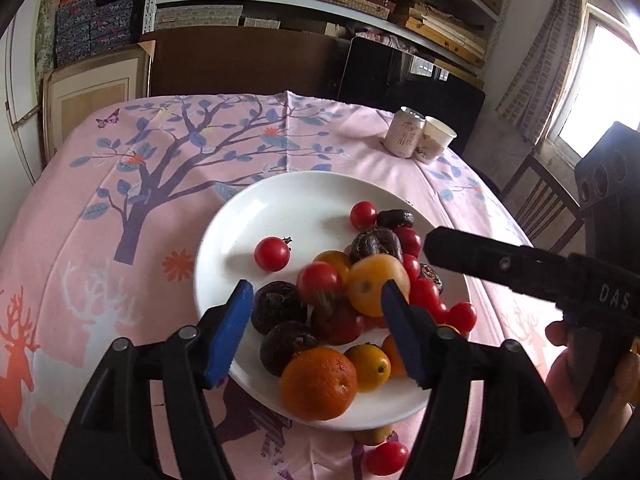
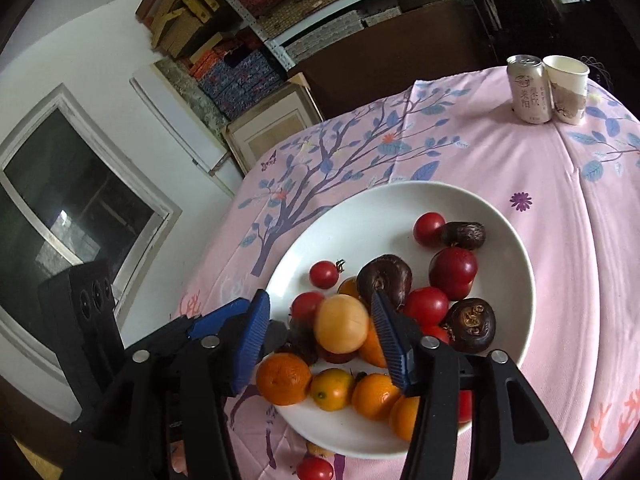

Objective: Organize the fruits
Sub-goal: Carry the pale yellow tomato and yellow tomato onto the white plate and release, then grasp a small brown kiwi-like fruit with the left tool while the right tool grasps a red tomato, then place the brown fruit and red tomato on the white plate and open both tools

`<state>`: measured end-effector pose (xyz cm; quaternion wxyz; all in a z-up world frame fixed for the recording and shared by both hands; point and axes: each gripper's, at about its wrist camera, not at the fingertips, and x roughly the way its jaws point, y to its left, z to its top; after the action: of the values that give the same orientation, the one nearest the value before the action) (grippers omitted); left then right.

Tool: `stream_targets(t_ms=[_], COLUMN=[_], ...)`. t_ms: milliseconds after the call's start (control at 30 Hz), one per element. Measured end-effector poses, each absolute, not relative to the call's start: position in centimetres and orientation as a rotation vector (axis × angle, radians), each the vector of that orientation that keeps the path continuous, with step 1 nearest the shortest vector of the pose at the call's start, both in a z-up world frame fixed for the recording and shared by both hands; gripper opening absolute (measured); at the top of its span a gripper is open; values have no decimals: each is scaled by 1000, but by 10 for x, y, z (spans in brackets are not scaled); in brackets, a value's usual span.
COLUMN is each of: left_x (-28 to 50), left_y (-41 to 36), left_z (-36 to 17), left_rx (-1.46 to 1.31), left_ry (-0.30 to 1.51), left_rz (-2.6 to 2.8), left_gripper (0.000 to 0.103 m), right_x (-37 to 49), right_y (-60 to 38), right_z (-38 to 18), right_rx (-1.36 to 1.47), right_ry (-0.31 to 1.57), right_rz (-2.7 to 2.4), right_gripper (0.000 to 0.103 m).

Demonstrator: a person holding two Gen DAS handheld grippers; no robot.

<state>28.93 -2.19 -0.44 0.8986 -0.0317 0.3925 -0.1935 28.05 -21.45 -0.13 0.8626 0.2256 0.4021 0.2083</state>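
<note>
A white plate (image 1: 300,200) on the pink tablecloth holds a pile of fruit: red tomatoes, oranges, yellow fruits and dark brown water chestnuts. My left gripper (image 1: 318,332) hangs over the near side of the pile, open, its blue pads apart with nothing pressed between them. A red tomato (image 1: 319,283) lies on the pile just beyond them. My right gripper (image 2: 320,344) is open too. A pale yellow fruit (image 2: 341,329) sits on the pile between its pads, with a clear gap at the left pad. One of its black fingers (image 1: 480,260) reaches in from the right.
A red tomato (image 1: 386,458) and a yellowish fruit (image 1: 374,436) lie on the cloth by the plate's near rim. A drink can (image 1: 404,132) and a paper cup (image 1: 436,138) stand at the far right of the table. Shelves and a chair lie beyond.
</note>
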Motion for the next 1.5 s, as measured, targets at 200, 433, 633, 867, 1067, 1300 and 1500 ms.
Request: stream_targets(t_ms=[200,433,633,867,1067,1300,1500], left_x=[229,190,194,184,187,215,199], left_y=[-6,28,51,23,-39,-73,-65], left_z=[-8,-51,-63,-62,-64,-80,-74], left_rx=[-16,-11,-100,40,177,176,150], left_ry=[745,766,829,829,827,909,884], left_rz=[-408,-307,-253,-308,-372,-376,-396], left_gripper=[78,84,84,84,84,50,29], right_x=[226,167,170,164,152,145,145], right_y=[-227,-178,-132,-154,-242,-267,-272], right_z=[-4,-43,-64,-66,-66,-69,-67], right_rx=[412,154,6,97,311,386,416], right_ry=[800,899,953,932,852,827,820], right_rz=[410,474,428,411,358,388,412], right_gripper=[58,54,40,31,32,32,32])
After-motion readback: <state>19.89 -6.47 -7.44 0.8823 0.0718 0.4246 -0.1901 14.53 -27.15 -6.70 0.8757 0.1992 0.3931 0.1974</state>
